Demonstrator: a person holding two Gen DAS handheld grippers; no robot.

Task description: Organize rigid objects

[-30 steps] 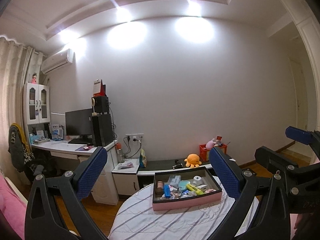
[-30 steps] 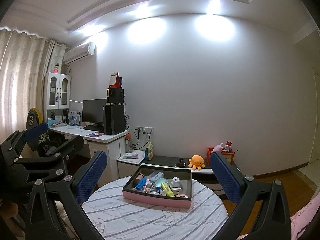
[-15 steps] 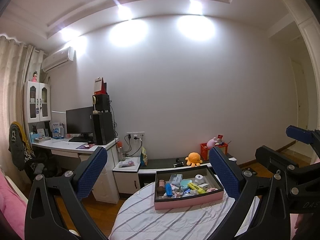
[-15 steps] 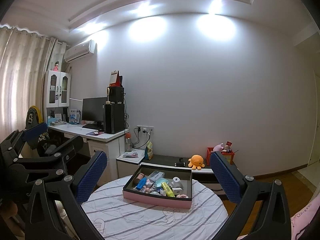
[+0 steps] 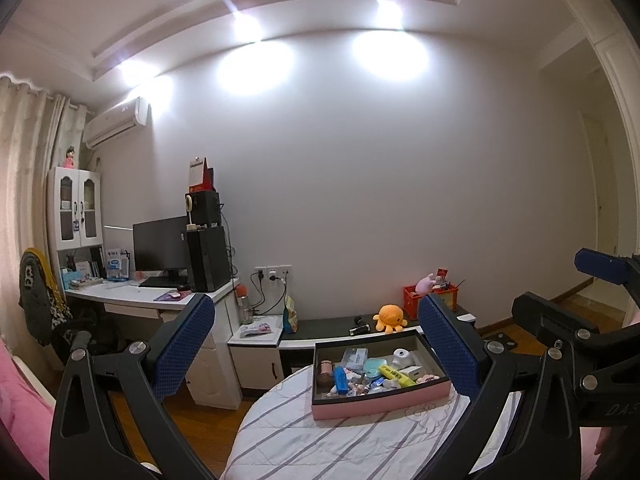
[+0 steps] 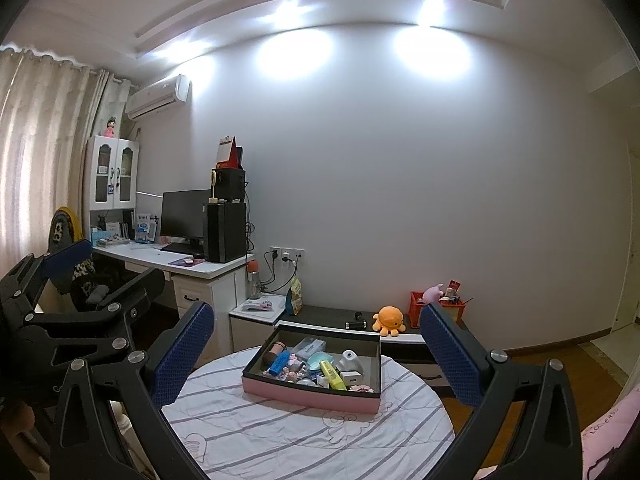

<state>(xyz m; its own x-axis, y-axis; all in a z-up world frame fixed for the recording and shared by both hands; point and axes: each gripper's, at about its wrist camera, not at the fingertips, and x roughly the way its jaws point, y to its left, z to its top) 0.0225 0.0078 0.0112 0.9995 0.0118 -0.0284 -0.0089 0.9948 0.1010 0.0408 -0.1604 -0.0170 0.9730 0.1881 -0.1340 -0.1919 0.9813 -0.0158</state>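
A pink box (image 5: 380,402) (image 6: 312,394) with a dark inner wall sits on a round table covered by a striped white cloth (image 5: 320,440) (image 6: 280,432). Inside lie several small items, among them a blue tube (image 5: 340,379) (image 6: 279,363), a yellow highlighter (image 5: 396,375) (image 6: 332,375) and a white device (image 6: 351,361). My left gripper (image 5: 316,344) is open, held back from the box with nothing between its fingers. My right gripper (image 6: 316,344) is open too, likewise empty. Each gripper shows at the edge of the other's view.
Behind the table runs a low dark bench (image 6: 332,316) with an orange octopus plush (image 6: 388,320) and a red crate (image 6: 436,312). A white desk (image 6: 180,264) with monitor and computer tower stands at left, beside a chair (image 5: 40,304).
Both views have shifted slightly, so the box and table sit a little differently in frame. Both grippers stay open and empty.
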